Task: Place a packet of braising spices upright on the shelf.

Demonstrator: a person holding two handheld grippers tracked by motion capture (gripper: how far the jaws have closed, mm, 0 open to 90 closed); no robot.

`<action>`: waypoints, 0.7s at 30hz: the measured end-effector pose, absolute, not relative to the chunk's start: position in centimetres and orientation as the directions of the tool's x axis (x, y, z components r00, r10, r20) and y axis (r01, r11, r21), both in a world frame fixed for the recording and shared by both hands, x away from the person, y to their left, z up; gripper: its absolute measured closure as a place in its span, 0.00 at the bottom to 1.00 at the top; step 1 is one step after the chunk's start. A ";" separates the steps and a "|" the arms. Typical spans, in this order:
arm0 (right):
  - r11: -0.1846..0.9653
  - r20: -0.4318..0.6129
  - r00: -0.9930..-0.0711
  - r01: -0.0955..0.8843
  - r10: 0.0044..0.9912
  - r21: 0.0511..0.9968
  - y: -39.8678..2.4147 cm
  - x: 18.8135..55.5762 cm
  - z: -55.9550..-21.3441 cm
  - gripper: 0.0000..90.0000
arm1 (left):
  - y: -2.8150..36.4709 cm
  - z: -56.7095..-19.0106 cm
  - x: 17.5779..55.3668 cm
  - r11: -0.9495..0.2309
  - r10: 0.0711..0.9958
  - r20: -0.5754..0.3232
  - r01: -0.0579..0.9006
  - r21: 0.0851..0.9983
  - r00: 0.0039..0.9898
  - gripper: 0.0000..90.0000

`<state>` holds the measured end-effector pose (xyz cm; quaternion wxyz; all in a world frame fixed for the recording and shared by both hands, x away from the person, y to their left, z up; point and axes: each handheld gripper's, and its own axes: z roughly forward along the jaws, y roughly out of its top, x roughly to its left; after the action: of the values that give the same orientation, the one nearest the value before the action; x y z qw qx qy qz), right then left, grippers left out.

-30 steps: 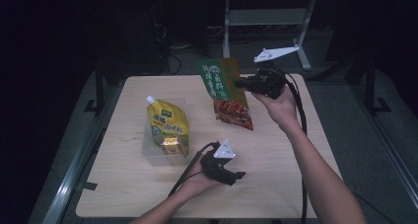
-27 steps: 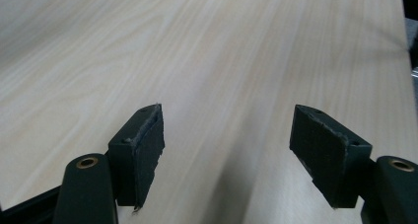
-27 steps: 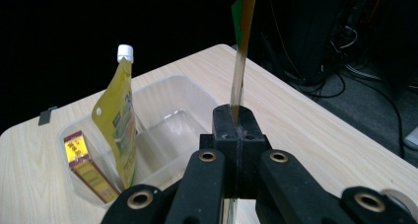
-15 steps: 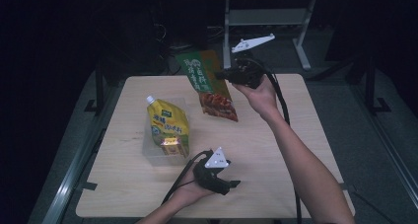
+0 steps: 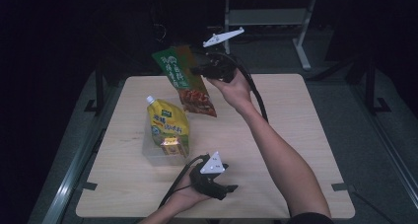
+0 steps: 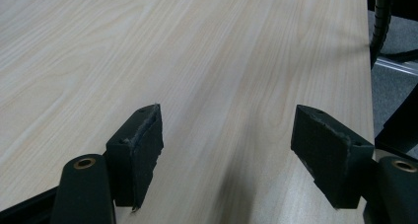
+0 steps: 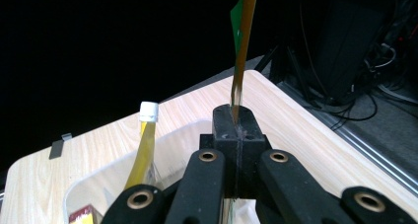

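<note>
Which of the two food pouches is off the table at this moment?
The green-and-red pouch, pinched in the right gripper above the table; the yellow spouted pouch stands in the clear bin.

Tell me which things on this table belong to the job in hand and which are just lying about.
In the job:
- green and red packet, pinched in the shut right gripper and held in the air
- clear tub on the table
- yellow pouch with white cap, standing in the tub

Lying about:
- left gripper, open with nothing between its jaws
- metal stand behind the table

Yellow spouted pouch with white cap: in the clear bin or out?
In. The yellow spouted pouch stands upright inside the clear plastic bin.
</note>
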<state>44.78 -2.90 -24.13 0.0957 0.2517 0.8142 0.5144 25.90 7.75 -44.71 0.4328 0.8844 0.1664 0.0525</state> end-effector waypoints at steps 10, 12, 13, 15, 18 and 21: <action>0.358 0.143 -0.849 0.360 0.509 0.861 0.2 46.4 -26.3 1.00 | 8.1 -44.8 25.8 -0.570 0.329 -0.058 0.247 0.784 0.943 0.31; 0.354 0.159 -0.845 0.375 0.510 0.857 0.6 46.7 -26.9 1.00 | 8.1 -44.8 25.8 -0.575 0.328 -0.055 0.245 0.781 0.943 0.31; 0.358 0.158 -0.845 0.376 0.510 0.855 0.9 46.9 -27.2 1.00 | 8.1 -44.8 25.8 -0.576 0.328 -0.056 0.246 0.780 0.943 0.31; 0.353 0.176 -0.842 0.391 0.510 0.850 1.3 47.1 -27.7 1.00 | 8.2 -44.9 25.7 -0.578 0.329 -0.056 0.248 0.778 0.942 0.31; 0.353 0.189 -0.840 0.403 0.509 0.844 1.7 47.4 -28.4 1.00 | 8.2 -44.9 25.7 -0.567 0.334 -0.067 0.257 0.782 0.940 0.31; 0.361 0.194 -0.836 0.416 0.513 0.835 2.2 47.5 -29.3 1.00 | 8.2 -45.0 25.7 -0.556 0.340 -0.077 0.266 0.788 0.937 0.31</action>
<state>47.47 2.17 -29.29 0.0499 0.2820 0.8233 0.4900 25.69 8.19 -45.03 0.4387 0.8810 0.1720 0.0421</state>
